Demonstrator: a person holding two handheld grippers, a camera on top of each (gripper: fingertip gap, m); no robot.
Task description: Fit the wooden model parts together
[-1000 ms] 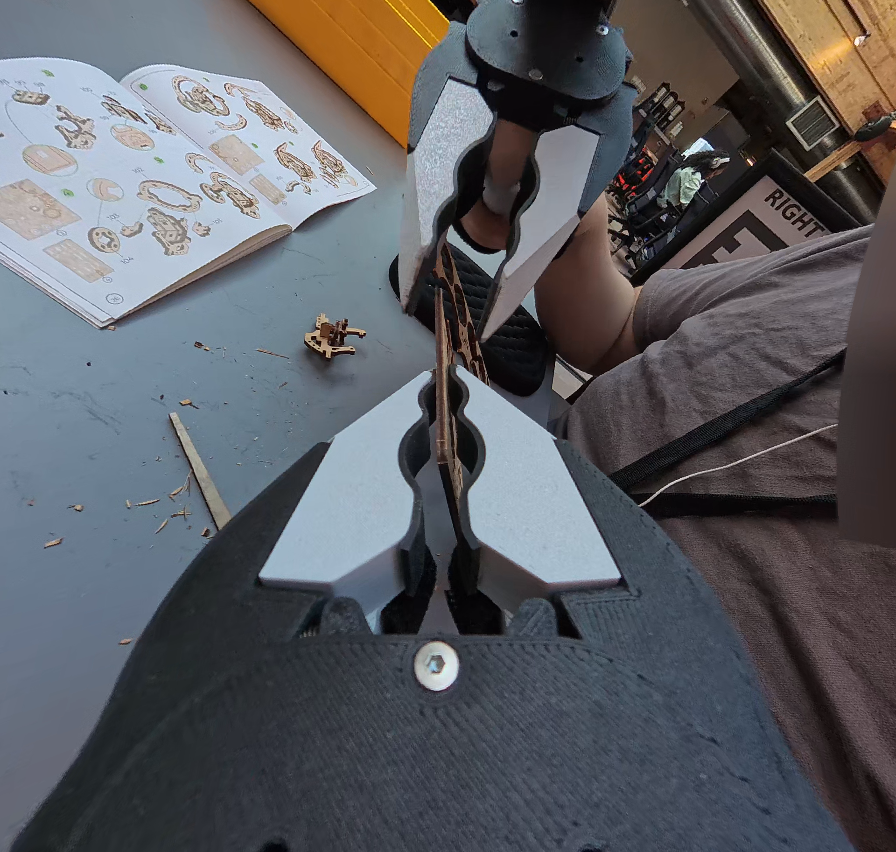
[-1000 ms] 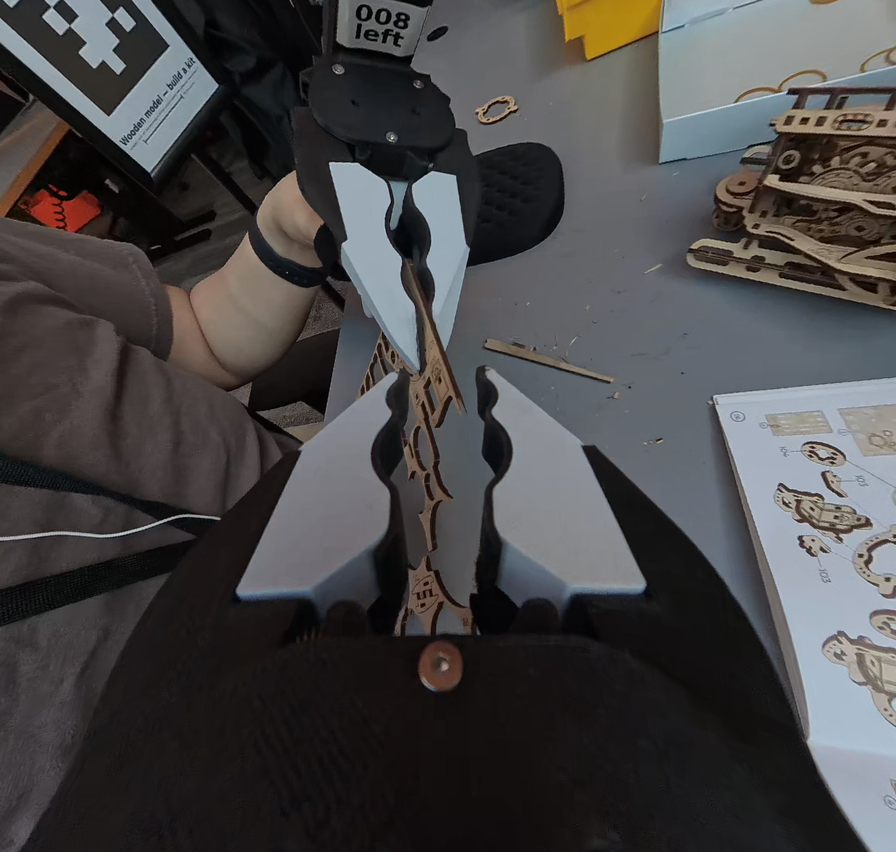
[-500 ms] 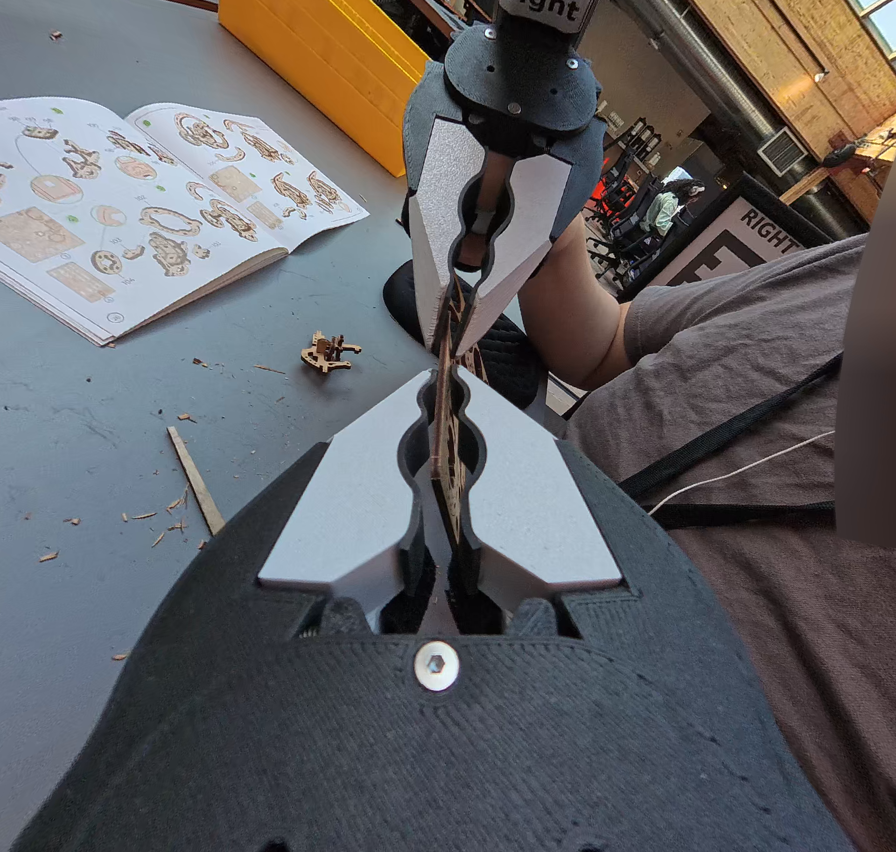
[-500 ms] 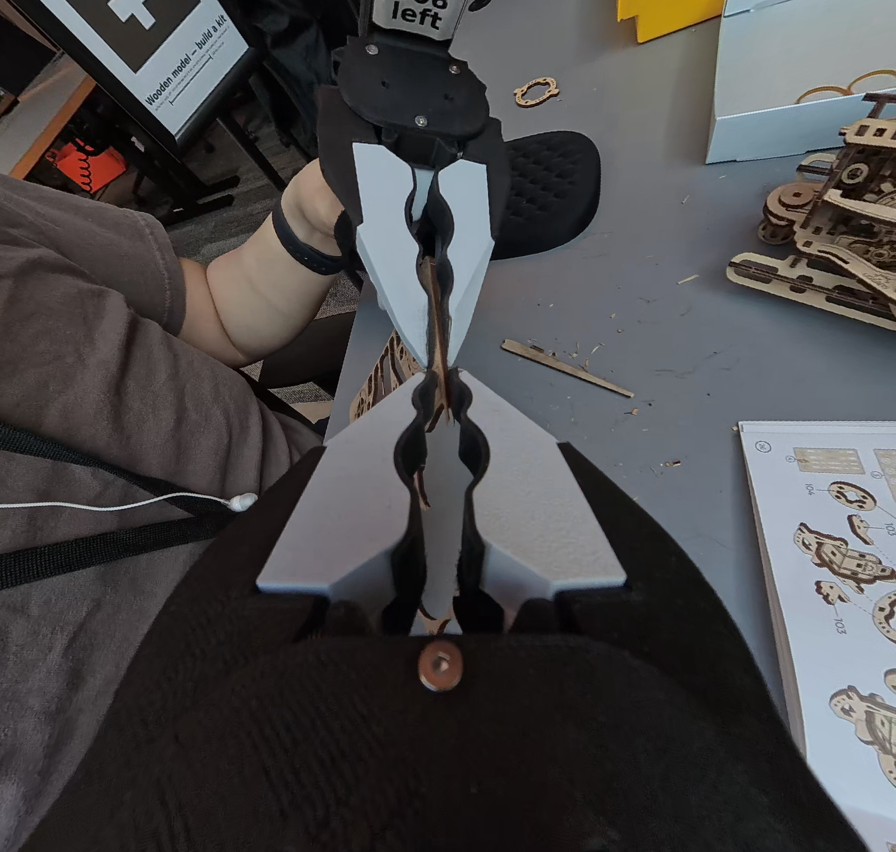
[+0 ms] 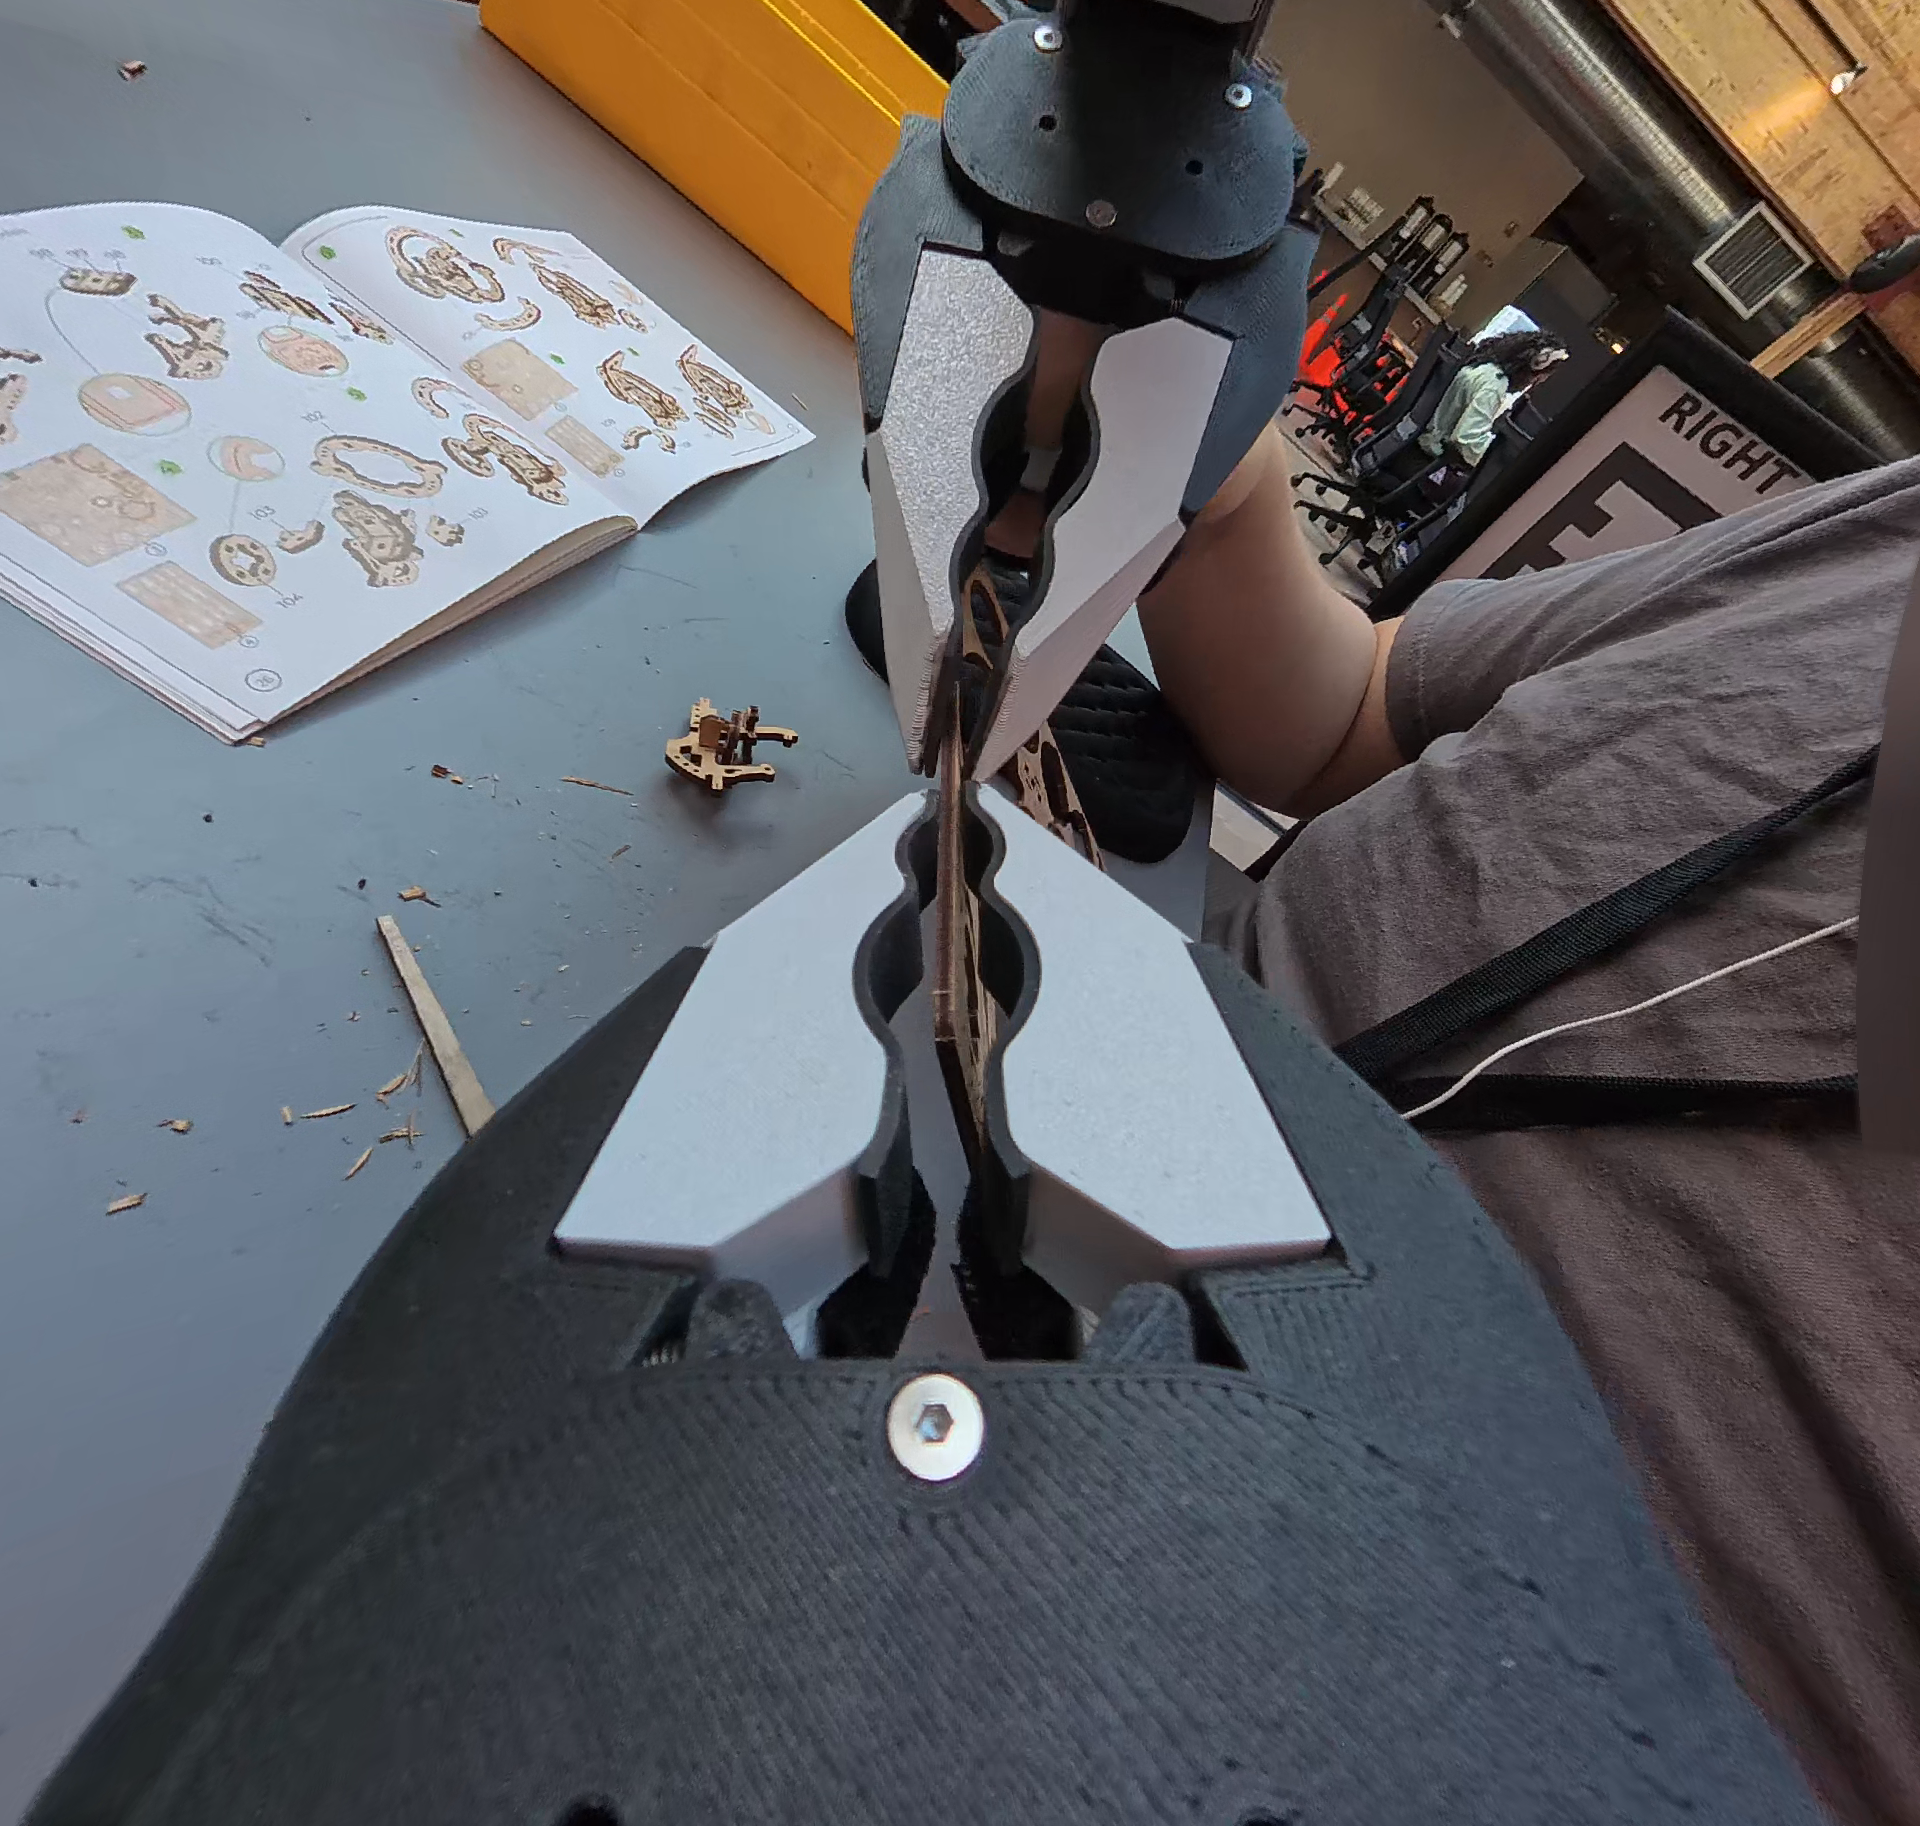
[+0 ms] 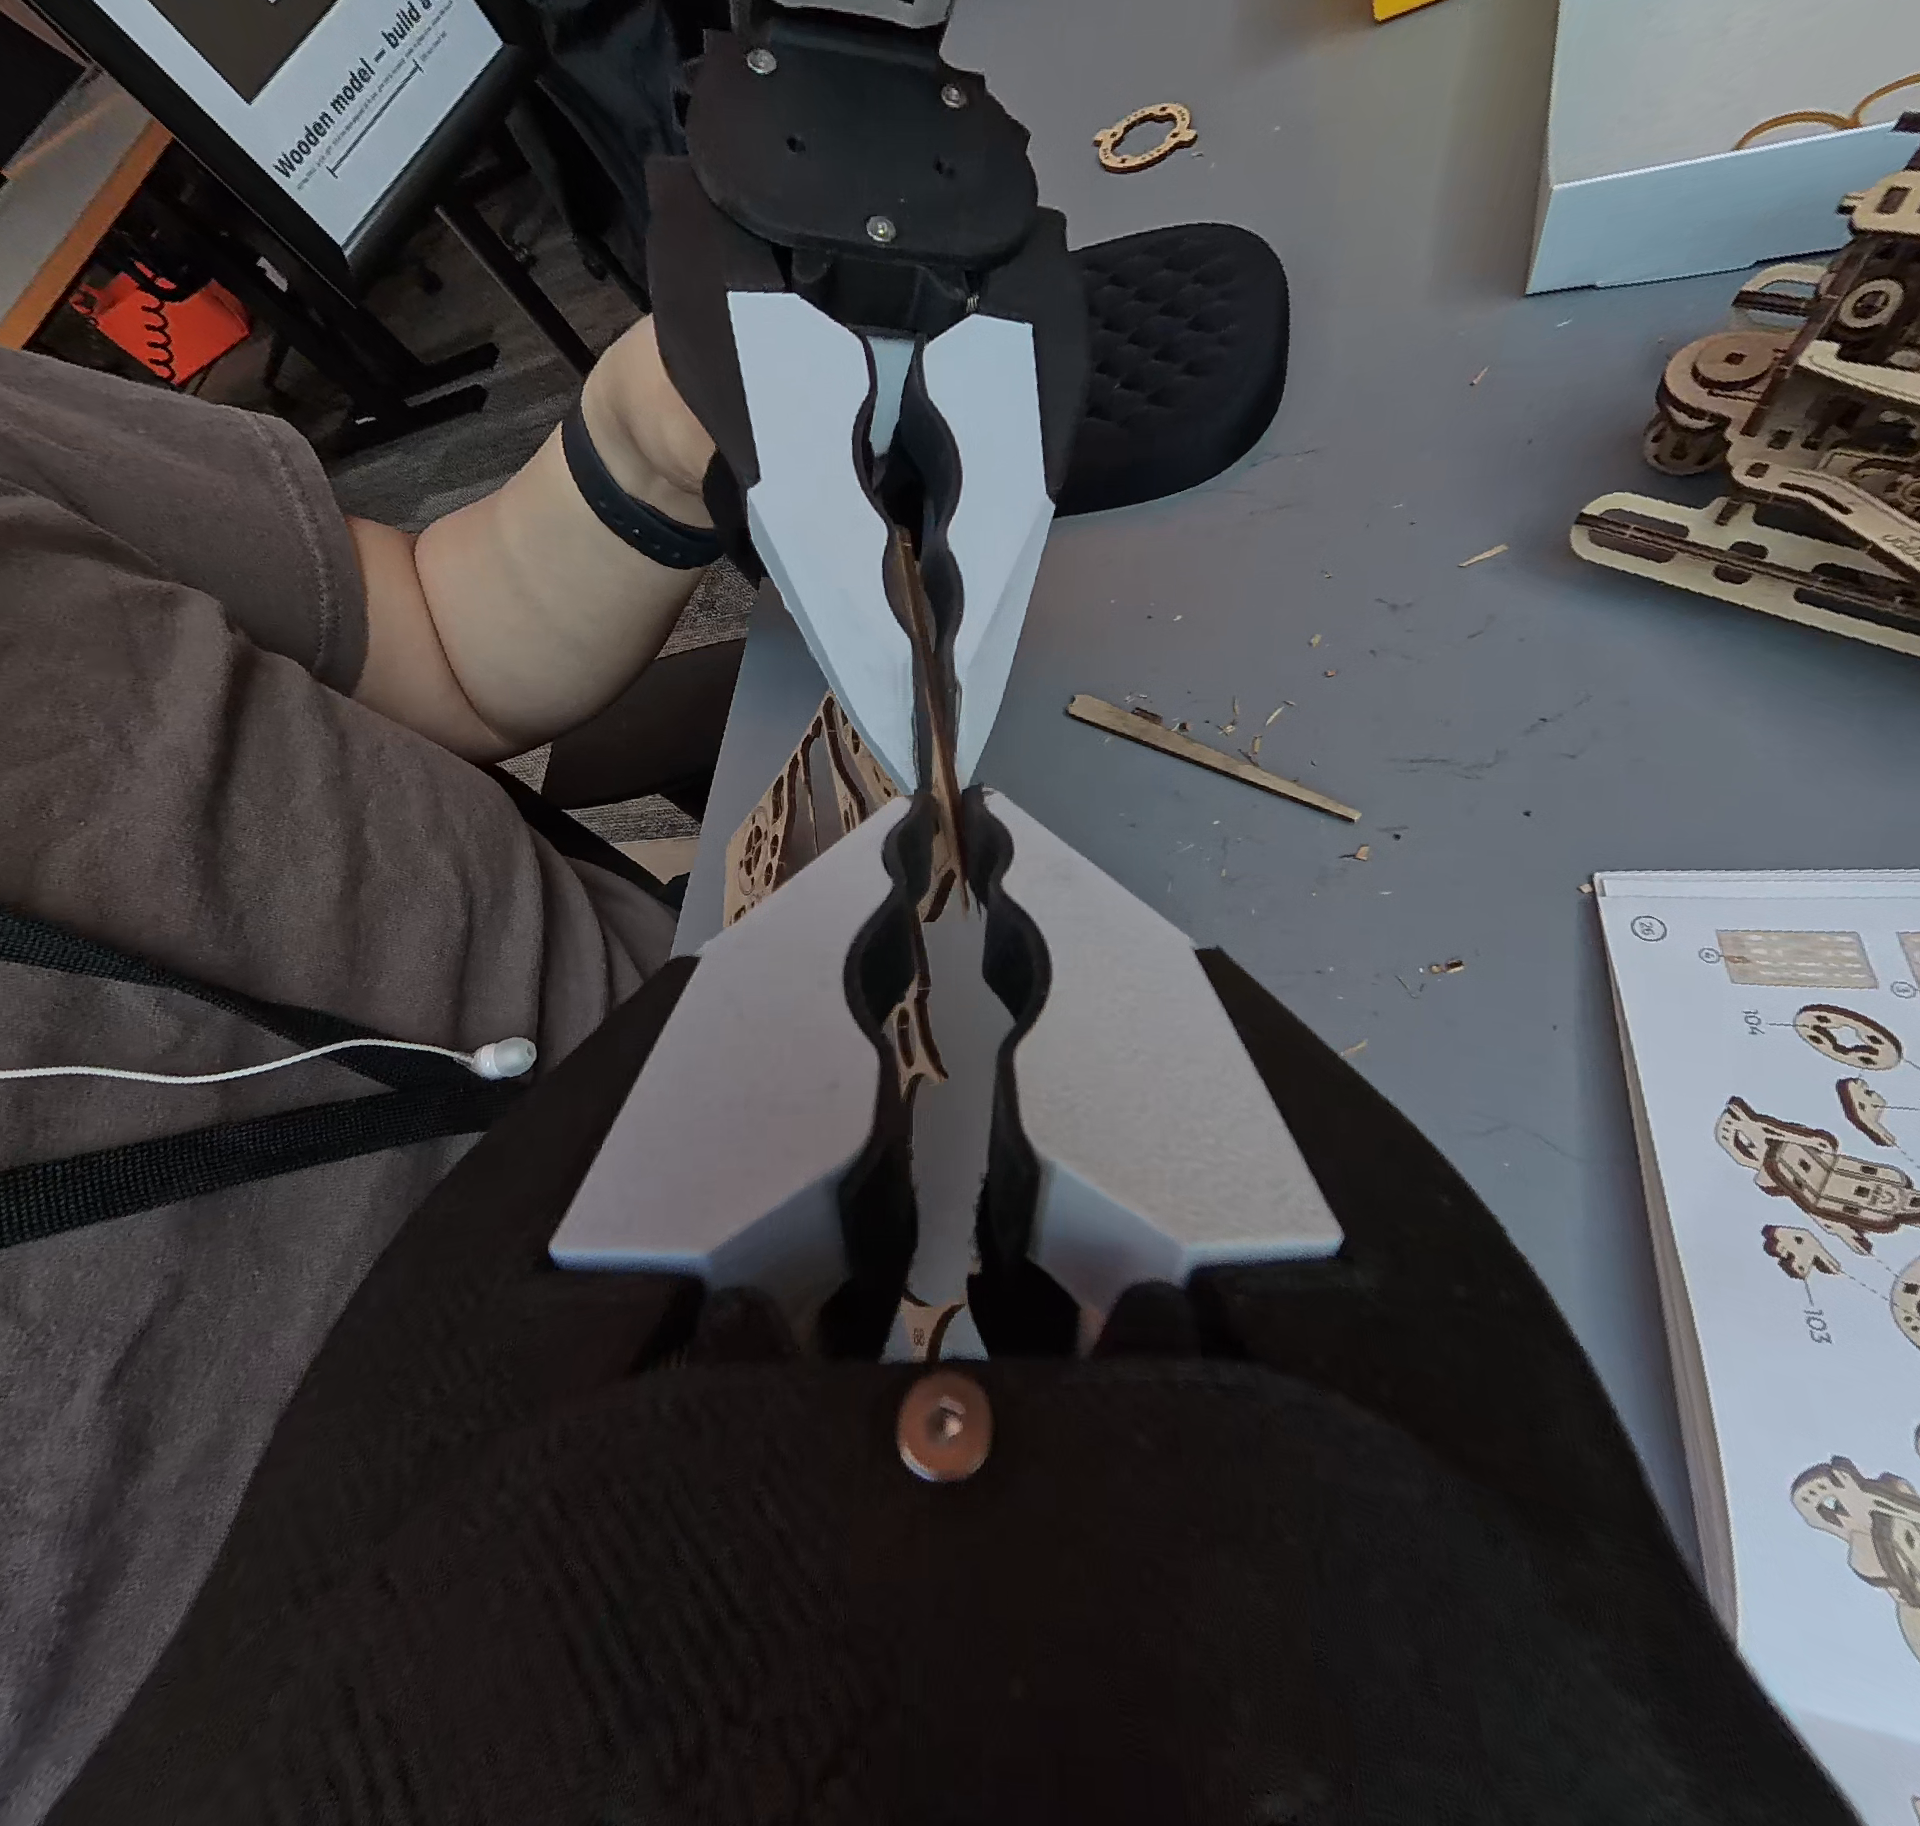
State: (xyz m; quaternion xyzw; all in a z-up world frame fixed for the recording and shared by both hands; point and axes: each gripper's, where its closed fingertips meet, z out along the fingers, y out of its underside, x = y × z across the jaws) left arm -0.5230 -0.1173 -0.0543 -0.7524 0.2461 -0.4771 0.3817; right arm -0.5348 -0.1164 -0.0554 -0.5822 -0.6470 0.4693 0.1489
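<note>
The left gripper (image 5: 948,810) and the right gripper (image 6: 940,820) meet tip to tip above the near edge of the grey surface (image 5: 260,945), over the person's lap, and both pinch the same thin wooden sheet of laser-cut parts (image 5: 951,945), seen edge-on. In the left wrist view the left jaws are pressed nearly together on the sheet's edge; the right gripper (image 5: 951,737) comes down from above with its jaws narrowed to a point on the top of that sheet. In the right wrist view the right jaws clamp the sheet (image 6: 940,841) at their tips, with a cut-out portion of it showing lower in the gap; the left gripper (image 6: 930,768) opposite is closed on the sheet too. More of the sheet hangs below the grippers toward the person's grey shirt (image 6: 208,737). Taking the sheet as landmark: a small wooden sub-assembly (image 5: 727,748) lies on the surface just left of it in the left wrist view, with a thin wooden strip (image 5: 436,1028) and splinters nearer the camera, an open instruction booklet (image 5: 312,446) farther left, and a yellow bin (image 5: 686,83) beyond. Right of the sheet in the right wrist view stand a partly built wooden model (image 6: 1787,488) and a white box (image 6: 1704,114)
</note>
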